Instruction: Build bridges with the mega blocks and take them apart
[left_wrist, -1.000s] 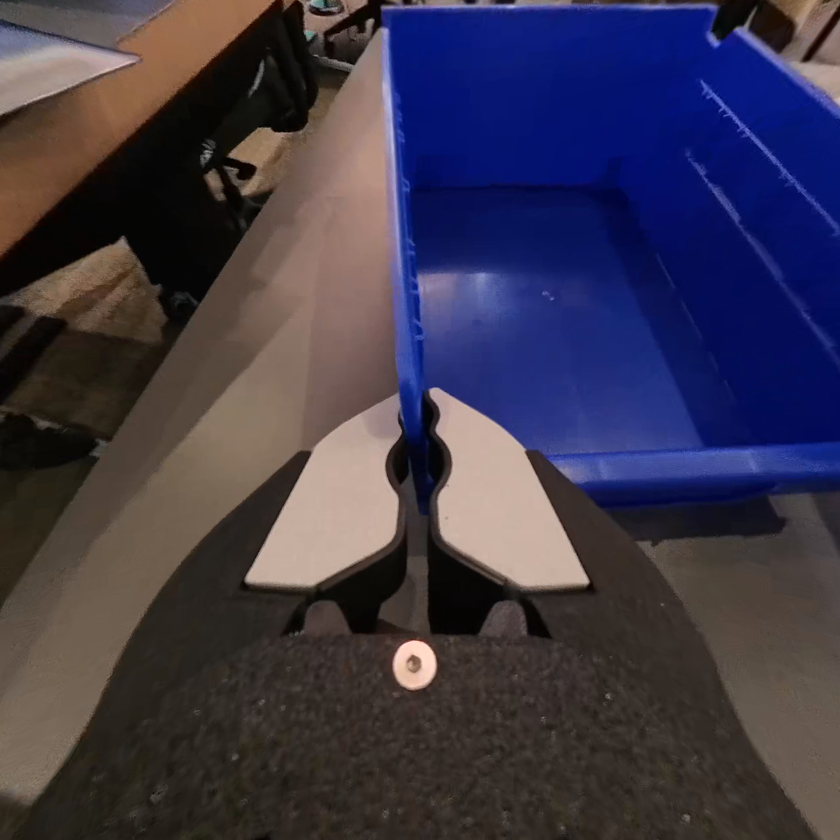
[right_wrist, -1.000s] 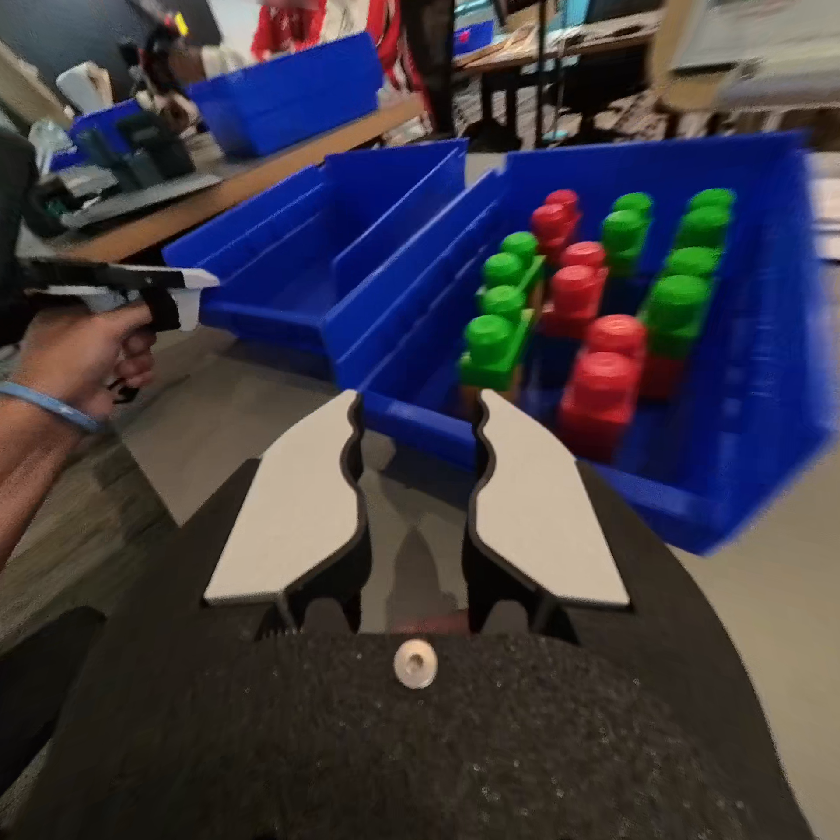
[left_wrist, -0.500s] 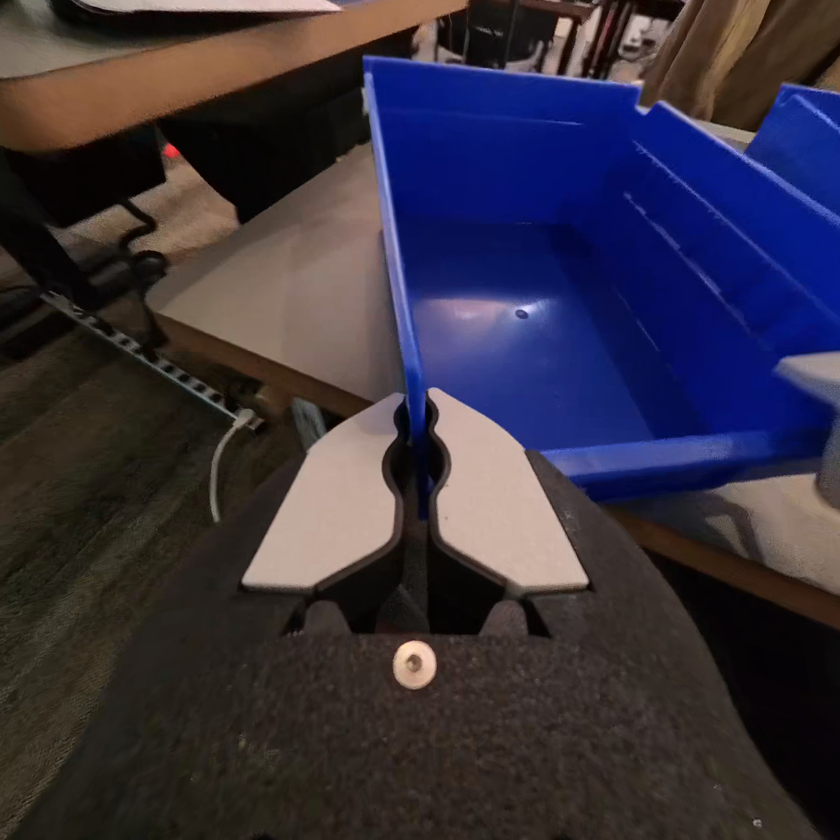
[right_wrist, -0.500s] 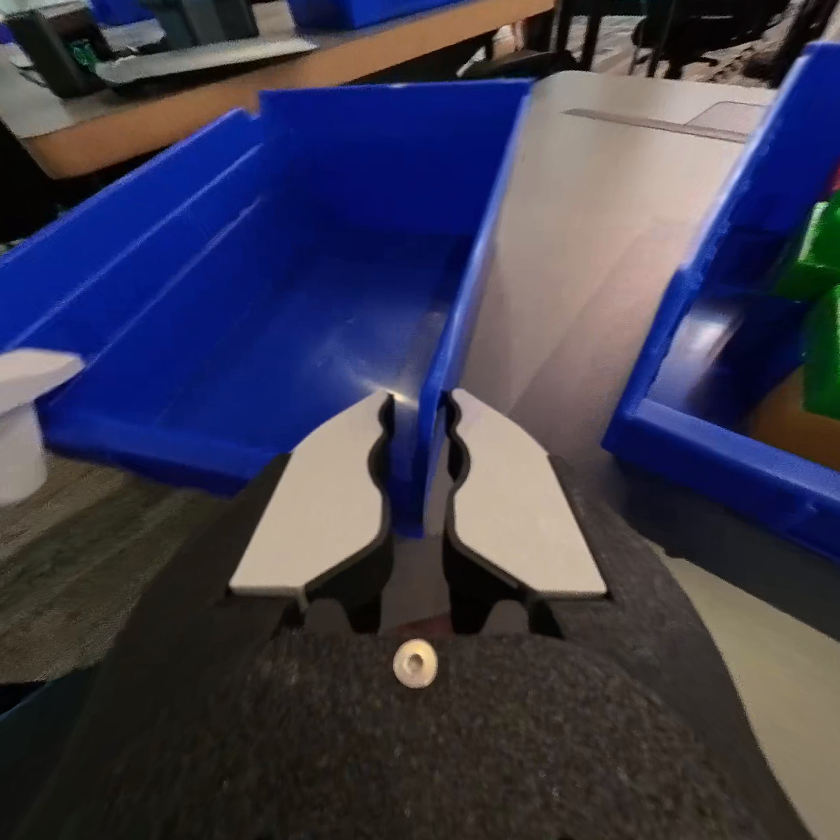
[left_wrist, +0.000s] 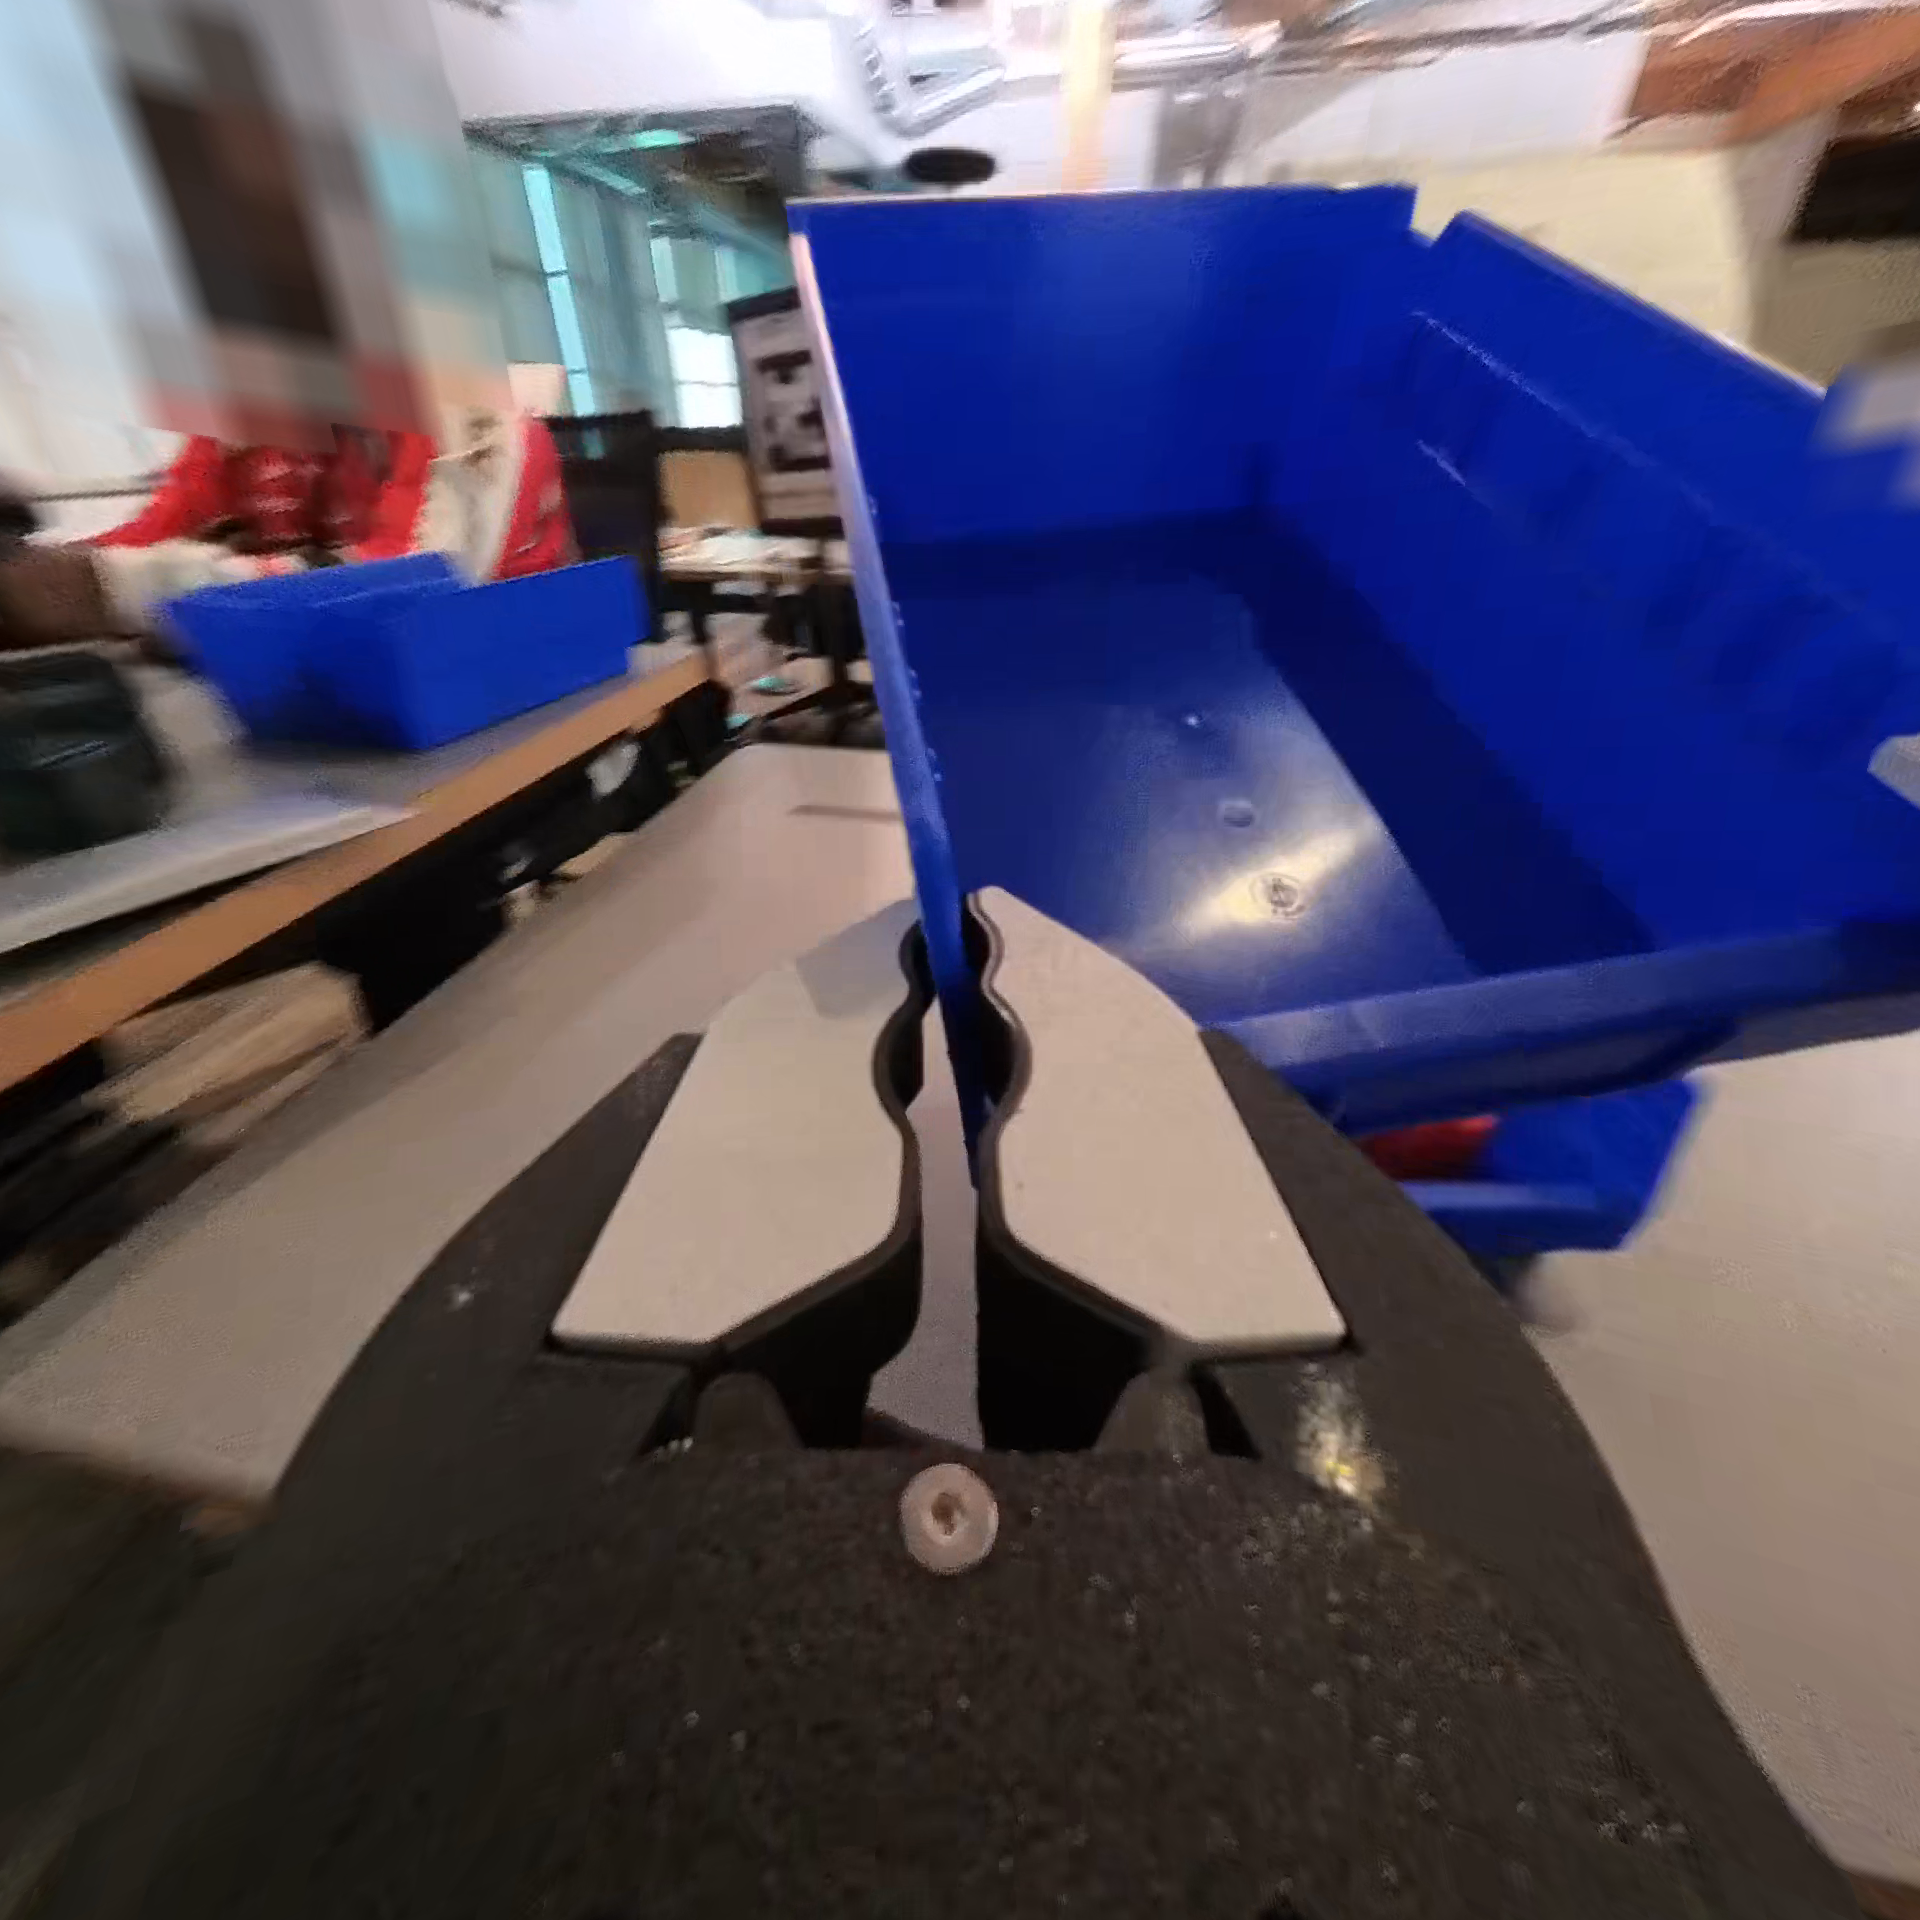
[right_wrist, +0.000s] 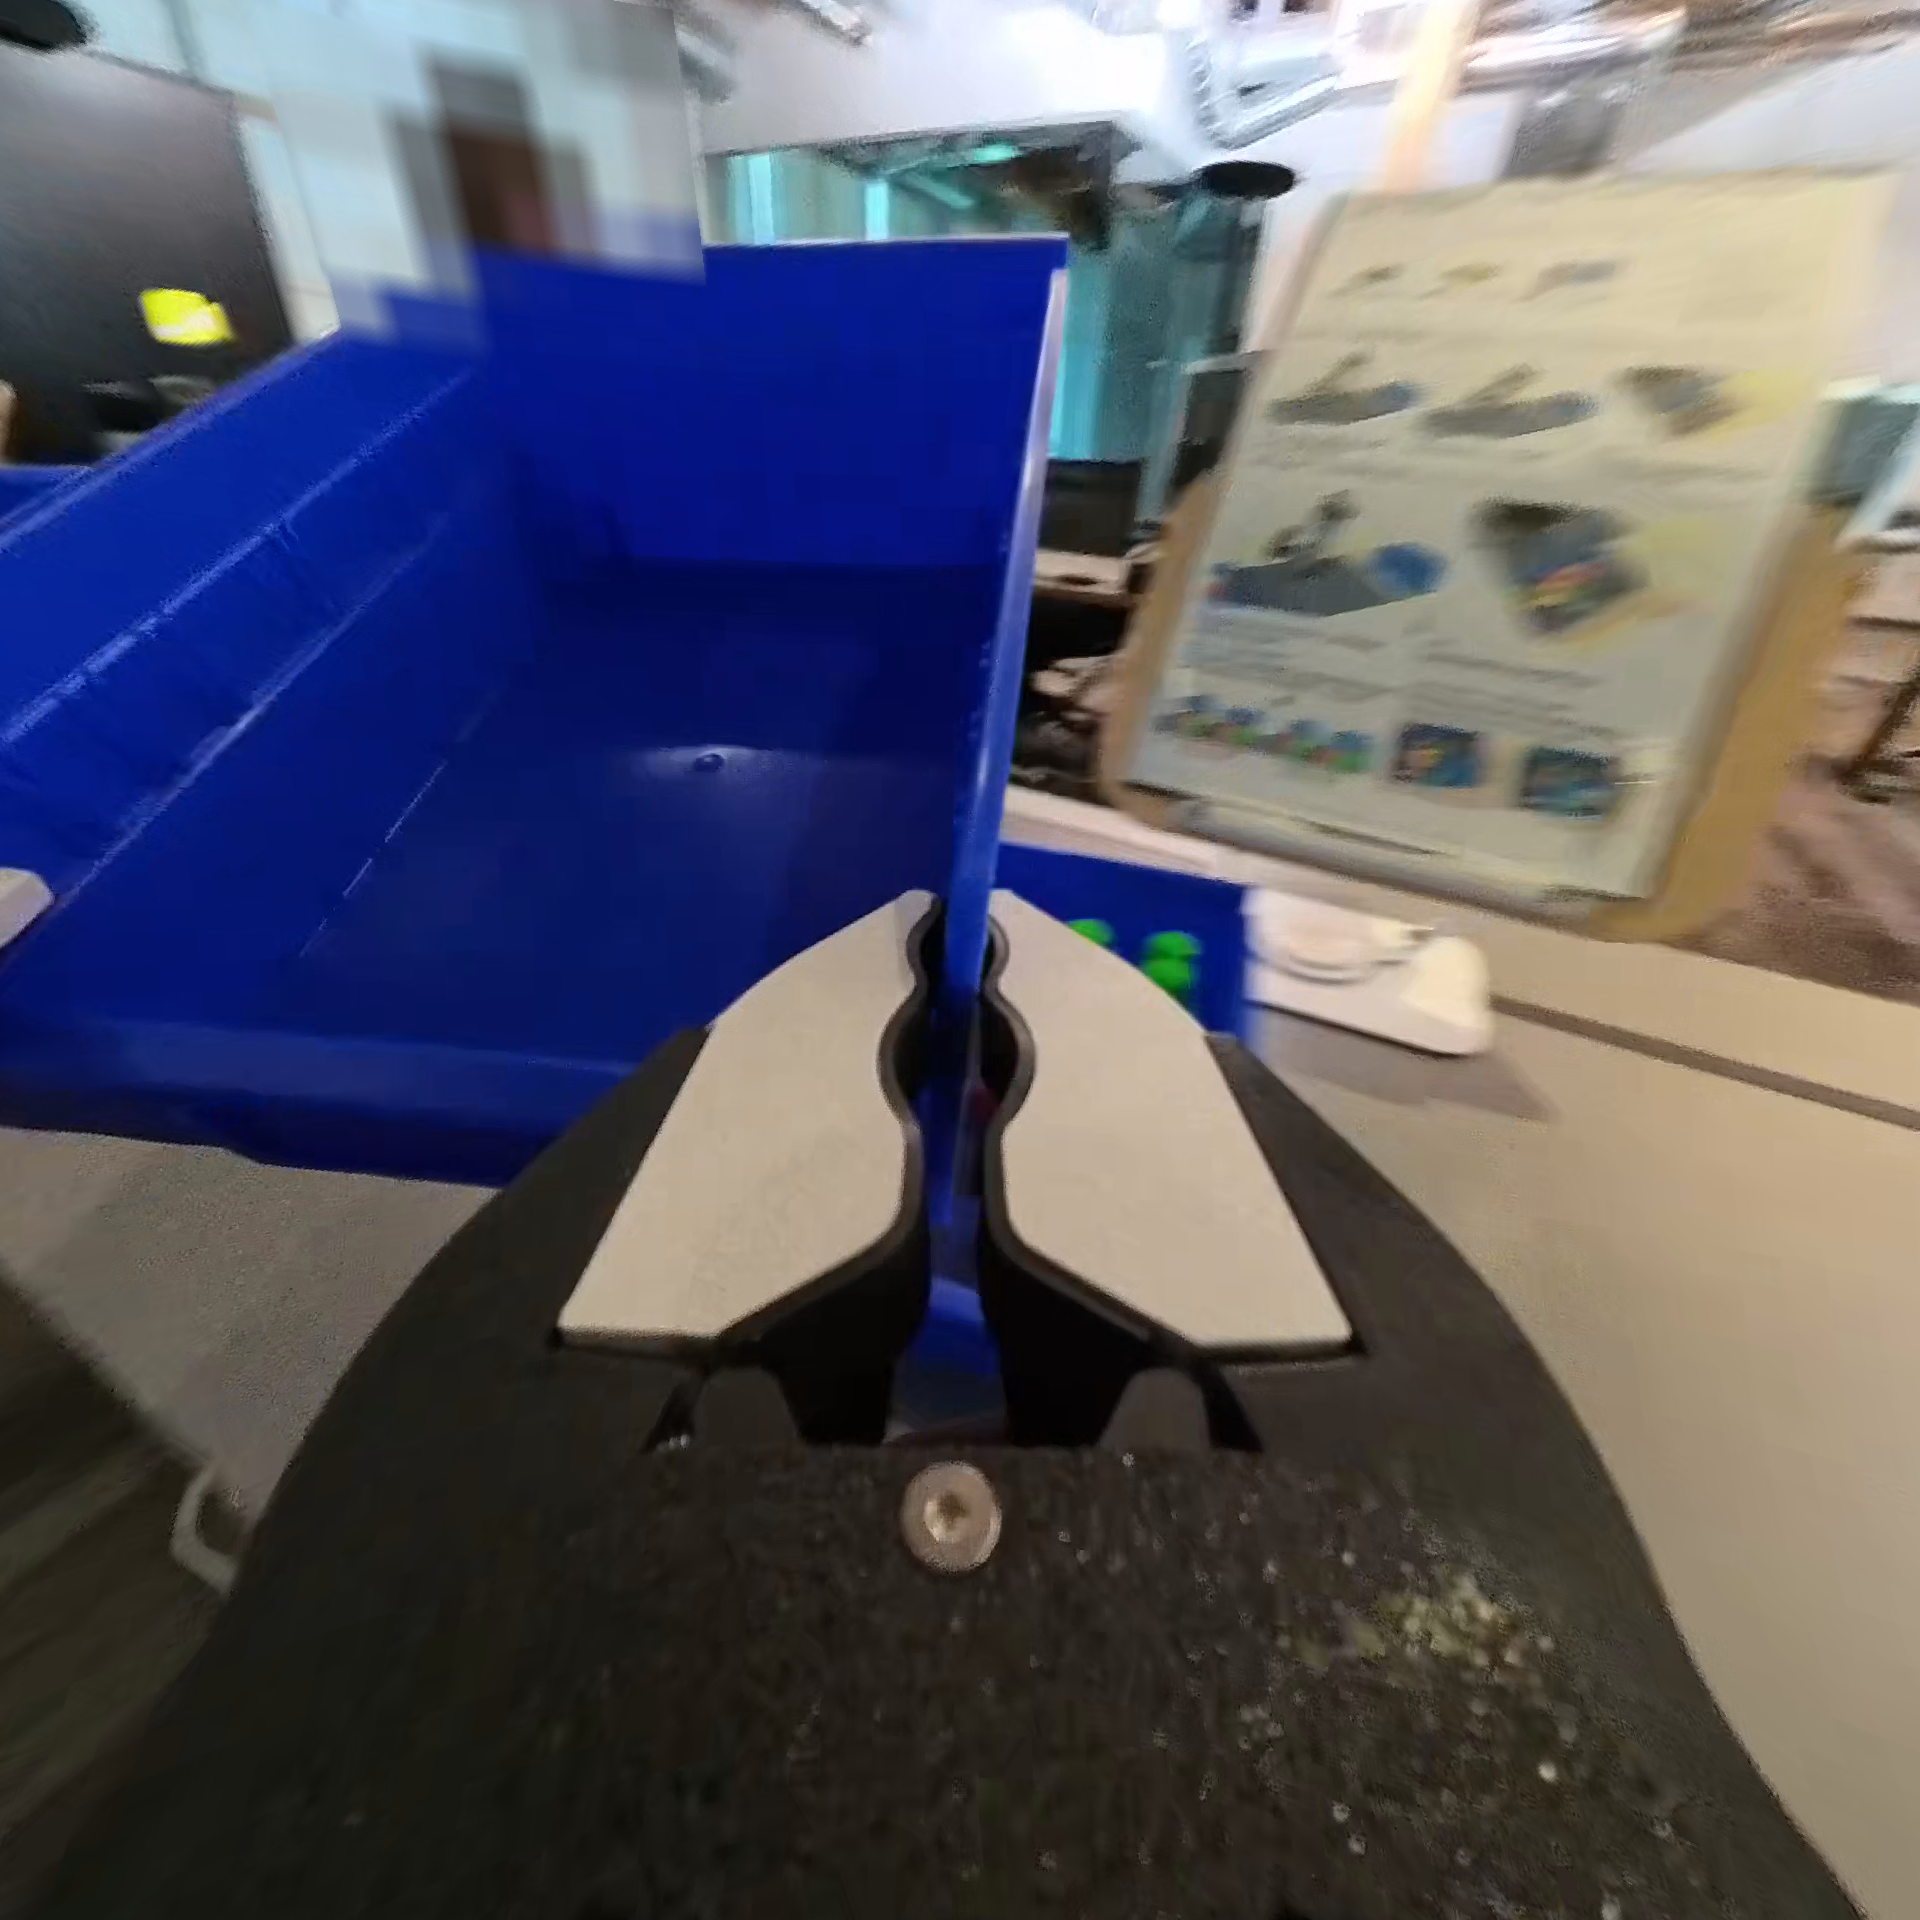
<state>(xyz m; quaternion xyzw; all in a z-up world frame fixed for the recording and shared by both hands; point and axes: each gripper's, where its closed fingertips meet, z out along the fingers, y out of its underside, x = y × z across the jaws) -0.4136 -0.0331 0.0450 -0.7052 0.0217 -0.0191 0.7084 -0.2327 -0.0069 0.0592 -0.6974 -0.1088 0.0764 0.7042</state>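
Behind the grey table (left_wrist: 312, 1278), at the far left of the left wrist view, stands a long bench with a wooden edge (left_wrist: 343, 873), and on it rests a blue bin (left_wrist: 416, 665); people in red clothes (left_wrist: 343, 488) are near it, all blurred. The room is bright, with glass partitions far behind.

Closer to the middle, the left gripper (left_wrist: 948, 940) is clamped on the left side wall of an empty blue bin (left_wrist: 1195, 727), which is tilted and seems lifted above the table. Under its front lip a second blue bin (left_wrist: 1538, 1195) shows, with something red (left_wrist: 1429, 1148) inside, too hidden to name.

Seen from the right wrist view, the same empty blue bin (right_wrist: 520, 779) fills the left half. The right gripper (right_wrist: 961, 925) is pressed closed on its right side wall. Just past the fingers, the green mega blocks (right_wrist: 1169, 951) stand in the second blue bin (right_wrist: 1122, 904), behind the held wall. Further right a white object (right_wrist: 1382, 977) lies on the table (right_wrist: 1610, 1299), and a large poster board (right_wrist: 1486, 540) leans upright behind it.
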